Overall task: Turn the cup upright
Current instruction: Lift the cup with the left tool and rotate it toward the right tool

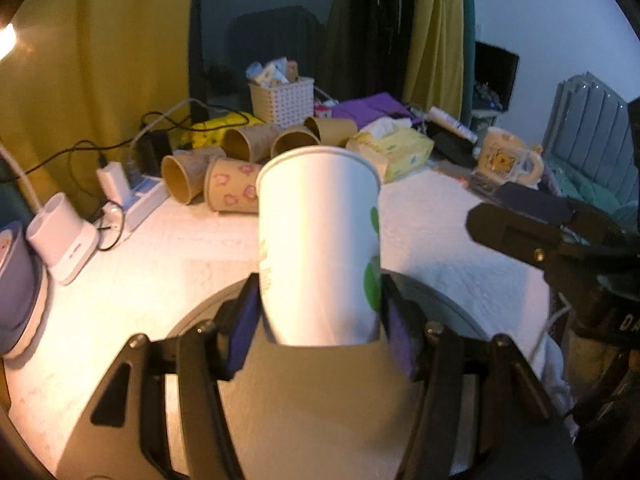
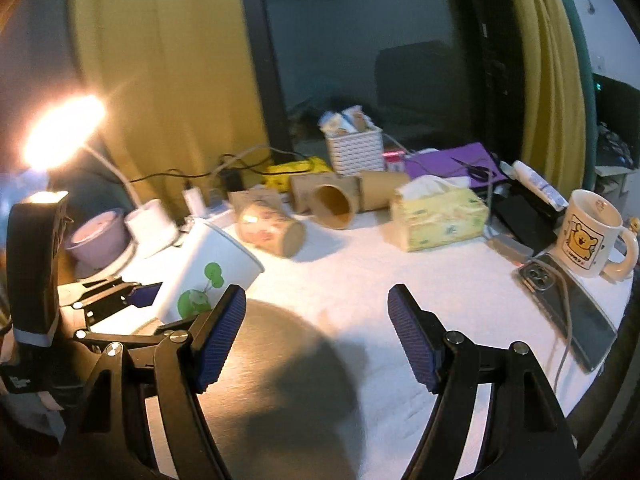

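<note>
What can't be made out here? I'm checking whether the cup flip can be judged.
- White cup base: left wrist view, hidden behind the left gripper; right wrist view, behind the right gripper's finger.
- Cup's inside: neither view looks into the mouth.
- Cup print: blurred, unreadable.

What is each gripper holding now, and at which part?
The left gripper holds the white paper cup by its lower side wall, near the base, one pad on each side. The right gripper is open and holds nothing.
</note>
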Demonstrator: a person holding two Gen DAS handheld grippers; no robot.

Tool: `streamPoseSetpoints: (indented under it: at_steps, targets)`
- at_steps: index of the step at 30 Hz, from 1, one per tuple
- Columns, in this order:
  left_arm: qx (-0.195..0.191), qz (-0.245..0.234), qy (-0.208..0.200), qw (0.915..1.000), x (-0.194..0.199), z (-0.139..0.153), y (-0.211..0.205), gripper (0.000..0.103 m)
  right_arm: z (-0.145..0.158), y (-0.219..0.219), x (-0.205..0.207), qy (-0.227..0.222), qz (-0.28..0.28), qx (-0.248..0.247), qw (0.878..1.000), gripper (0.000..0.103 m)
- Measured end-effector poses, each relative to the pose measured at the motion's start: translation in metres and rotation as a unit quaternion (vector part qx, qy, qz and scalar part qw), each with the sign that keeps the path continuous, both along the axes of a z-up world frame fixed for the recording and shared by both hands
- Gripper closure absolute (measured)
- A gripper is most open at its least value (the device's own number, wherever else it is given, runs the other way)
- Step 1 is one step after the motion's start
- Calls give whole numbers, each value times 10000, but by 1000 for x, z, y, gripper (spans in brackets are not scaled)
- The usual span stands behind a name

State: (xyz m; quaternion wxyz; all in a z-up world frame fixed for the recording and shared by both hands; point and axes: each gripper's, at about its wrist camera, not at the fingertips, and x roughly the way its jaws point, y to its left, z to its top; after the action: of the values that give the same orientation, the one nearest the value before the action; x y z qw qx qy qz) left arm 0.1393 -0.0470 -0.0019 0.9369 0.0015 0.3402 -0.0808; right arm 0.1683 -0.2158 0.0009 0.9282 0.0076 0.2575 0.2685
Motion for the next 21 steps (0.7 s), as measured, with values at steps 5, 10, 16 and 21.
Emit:
streamPoseSetpoints:
  at_steps: [5,10,16,21]
  targets:
    - [-93,-10,-252,9996,-39,7,9,45,13,9,-30,-59,75,51,9999,26]
    - [-81,39,-729,9973,-74,9,22,45,26,19,-56,-31,271,141,9995,26]
    - [-172,-191,-1456,9890,-113,9,38,45,34,30,-83,75,660,418,9969,26]
    - [-454,-232,-1761,9831,-127,10,48,45,35,36,-101,289,1092,840,9900,26]
